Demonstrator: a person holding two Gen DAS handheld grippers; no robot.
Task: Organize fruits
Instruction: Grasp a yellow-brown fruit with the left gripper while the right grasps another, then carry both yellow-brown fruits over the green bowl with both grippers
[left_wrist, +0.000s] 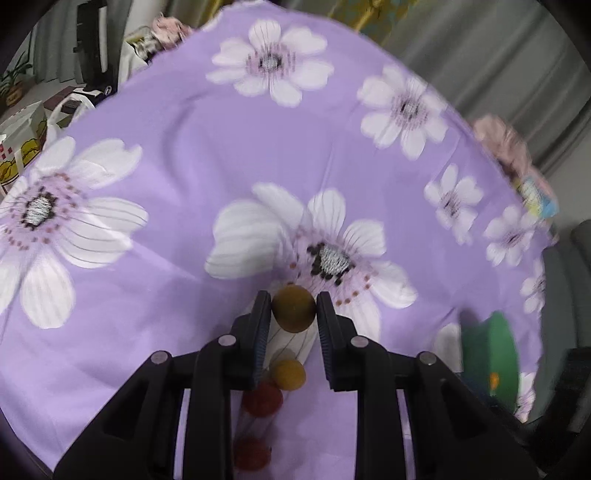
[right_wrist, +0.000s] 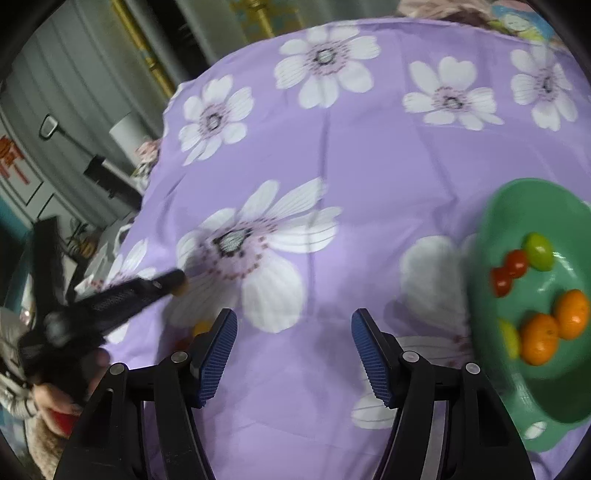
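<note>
My left gripper (left_wrist: 294, 308) is shut on a small round brown-yellow fruit (left_wrist: 294, 309) and holds it above the purple flowered cloth (left_wrist: 184, 155). Below it on the cloth lie a yellow fruit (left_wrist: 288, 374) and two red fruits (left_wrist: 263, 399), (left_wrist: 251, 453). A green flower-shaped bowl (right_wrist: 498, 221) stands at the right; it holds two oranges (right_wrist: 540, 339), two red tomatoes (right_wrist: 516, 263), a green fruit (right_wrist: 540, 252) and a yellow one (right_wrist: 510, 339). My right gripper (right_wrist: 293, 349) is open and empty over the cloth, left of the bowl. The left gripper shows in the right wrist view (right_wrist: 177, 282).
The green bowl also shows blurred at the right in the left wrist view (left_wrist: 496, 354). Boxes and bags (left_wrist: 22, 147) stand beyond the cloth's left edge. A grey curtain (left_wrist: 498, 55) hangs behind. A pink cloth with a colourful packet (left_wrist: 532, 184) lies at the far right edge.
</note>
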